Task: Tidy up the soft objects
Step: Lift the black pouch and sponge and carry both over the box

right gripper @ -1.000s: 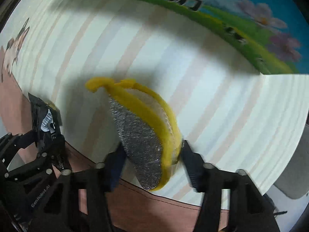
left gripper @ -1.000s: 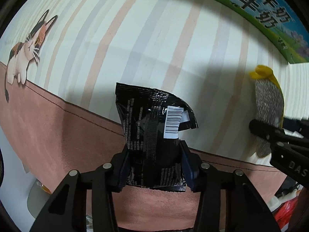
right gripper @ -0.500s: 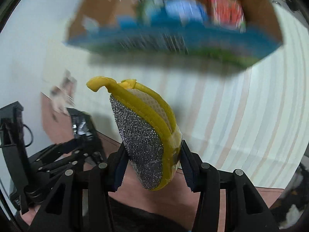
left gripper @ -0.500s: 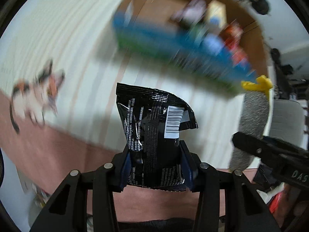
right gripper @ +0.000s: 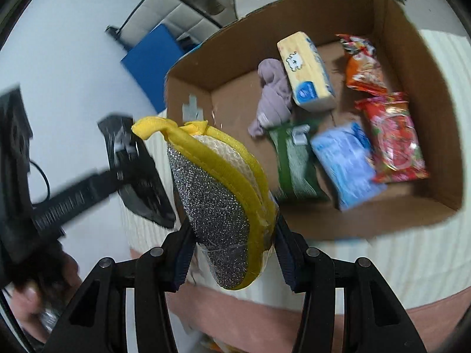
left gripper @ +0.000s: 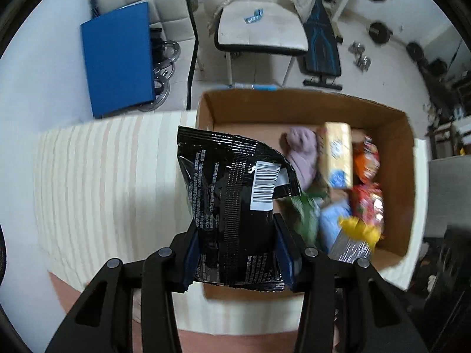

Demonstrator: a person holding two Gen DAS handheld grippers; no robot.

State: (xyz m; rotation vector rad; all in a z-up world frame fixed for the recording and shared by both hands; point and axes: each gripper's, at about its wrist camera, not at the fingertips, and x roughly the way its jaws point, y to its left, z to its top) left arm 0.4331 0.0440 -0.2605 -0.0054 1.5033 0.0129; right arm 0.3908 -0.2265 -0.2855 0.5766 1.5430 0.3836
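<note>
Snack bag (left gripper: 235, 206) and scrub pad (right gripper: 223, 206), each clamped in a hand-held gripper, hang over the cardboard box (left gripper: 294, 103) at frame right, so next they just need releasing inside.

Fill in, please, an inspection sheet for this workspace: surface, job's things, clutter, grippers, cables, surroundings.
Surface: cream striped cloth with a pink border.
Job's things: open brown cardboard box holding a yellow tissue pack, mauve cloth, green, blue, red and orange packets.
Clutter: nothing seen.
Grippers: left gripper clamps a black foil snack bag; right gripper clamps a yellow-edged silver scouring pad.
Cables: black cable on the floor.
Surroundings: white chair, blue board, weight plates.
</note>
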